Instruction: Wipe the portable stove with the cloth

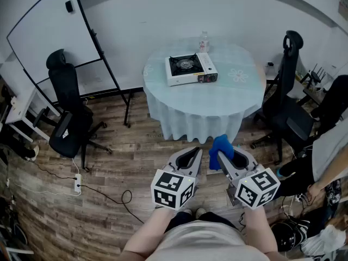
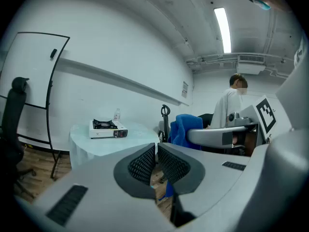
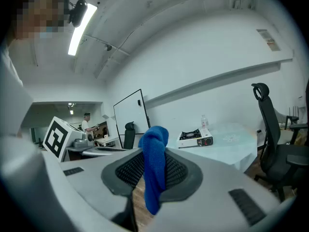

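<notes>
- The left tongs (image 2: 156,154), low centre in the head view, are drawn almost together with only a slit between the mesh pads. Nothing sits in that slit.
- The right tongs (image 3: 155,164) are clamped on the blue cloth (image 3: 154,146). A bunched fold stands up above the pads and a tail hangs below them.
- The portable stove (image 1: 190,68) sits on the round, pale-covered worktop (image 1: 234,94) at upper centre of the head view, well apart from both tongs. Bare wooden floor lies between the person and the worktop, so wiping has not begun.
- A clear bottle (image 1: 204,41) stands just behind the stove, toward the wall.
- Office chairs flank the worktop, one at centre left (image 1: 68,110) and one at right (image 1: 288,105). A power strip (image 1: 78,182) and its cable lie on the floor at lower left.
- Likely trouble: the cloth is pinched by a narrow fold only, so a hard press or a drag across the stove could pull it out of the pads.
- The burner's raised pan supports look apt to snag the loose tail.
- The stove looks light and rests on a smooth covering, so a one-sided wipe could slide it unless the empty left tongs brace it.
- A sweep carried too far back could knock the bottle over.
</notes>
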Available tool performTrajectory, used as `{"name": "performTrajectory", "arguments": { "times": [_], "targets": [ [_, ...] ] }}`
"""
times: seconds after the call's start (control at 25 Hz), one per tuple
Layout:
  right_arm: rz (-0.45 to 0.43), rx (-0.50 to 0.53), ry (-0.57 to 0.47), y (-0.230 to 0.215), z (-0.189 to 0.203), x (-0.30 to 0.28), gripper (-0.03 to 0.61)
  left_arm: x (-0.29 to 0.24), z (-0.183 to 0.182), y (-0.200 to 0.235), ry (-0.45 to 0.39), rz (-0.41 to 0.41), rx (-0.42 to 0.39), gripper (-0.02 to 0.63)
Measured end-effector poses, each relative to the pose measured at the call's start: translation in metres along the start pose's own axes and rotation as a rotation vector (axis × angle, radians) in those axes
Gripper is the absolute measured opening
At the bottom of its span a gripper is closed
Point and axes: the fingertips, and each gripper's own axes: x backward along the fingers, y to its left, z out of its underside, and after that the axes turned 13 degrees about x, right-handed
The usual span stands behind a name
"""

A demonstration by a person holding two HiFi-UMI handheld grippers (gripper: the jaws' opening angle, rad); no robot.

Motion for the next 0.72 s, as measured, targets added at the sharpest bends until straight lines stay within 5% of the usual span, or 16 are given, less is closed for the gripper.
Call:
{"name": "performTrajectory", "arguments": {
  "times": [0.4, 0.72],
  "targets": [
    [-0.037, 0.019, 0.009, -0.003, 0.004, -0.002, 0.100, -0.008, 0.001, -0.001, -0.007, -0.007, 0.037, 0.032],
    [-0.037, -0.068, -0.037, -0.027, 0.004, 0.004, 0.101, -0.024, 0.005, -0.009, 0.002, -0.012, 0.054, 0.032]
  ]
}}
